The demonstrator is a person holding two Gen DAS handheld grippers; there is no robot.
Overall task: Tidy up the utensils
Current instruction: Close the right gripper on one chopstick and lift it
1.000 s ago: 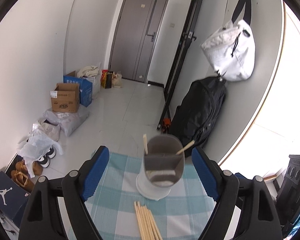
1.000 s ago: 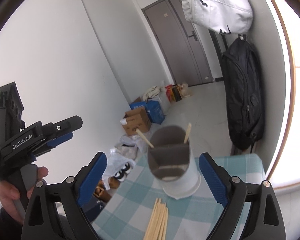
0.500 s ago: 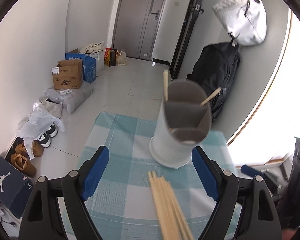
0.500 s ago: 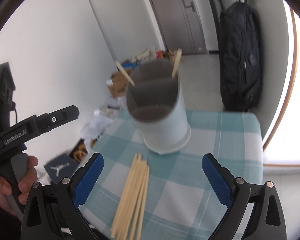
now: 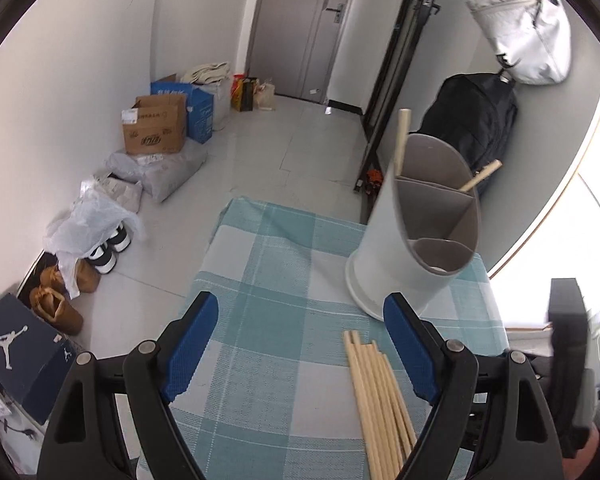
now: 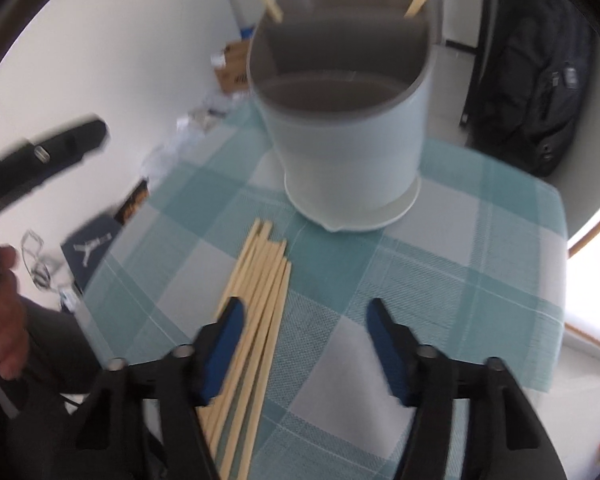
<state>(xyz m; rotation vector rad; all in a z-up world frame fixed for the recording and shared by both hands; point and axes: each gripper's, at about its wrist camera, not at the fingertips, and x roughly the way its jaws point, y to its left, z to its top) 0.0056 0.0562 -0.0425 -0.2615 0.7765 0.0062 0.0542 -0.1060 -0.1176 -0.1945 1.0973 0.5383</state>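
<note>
Chopsticks [image 6: 256, 312] lie in a loose bundle on the checked cloth [image 6: 460, 280] covering the desk, just in front of the holder [image 6: 340, 120]. Holder is white outside, grey inside, split into compartments; two sticks [image 5: 400, 140] already stand in the back ones, leaning outward.

Right tongs [image 6: 304, 340] hang low over the cloth, spread wide and gripping nothing. Their left finger [image 6: 224, 344] overlaps the bundle; contact can't be judged, the view is blurred.

Left tongs [image 5: 300, 348] are higher and set back, also spread wide with nothing between them. In the left view the bundle [image 5: 376, 396] sits near the right finger [image 5: 408, 348], partly hidden by it, and the holder [image 5: 416, 224] stands beyond that finger.

Boxes [image 5: 156, 128] and shoes [image 5: 104, 248] line the floor along the wall; a black bag [image 5: 472, 120] leans beyond the desk.
</note>
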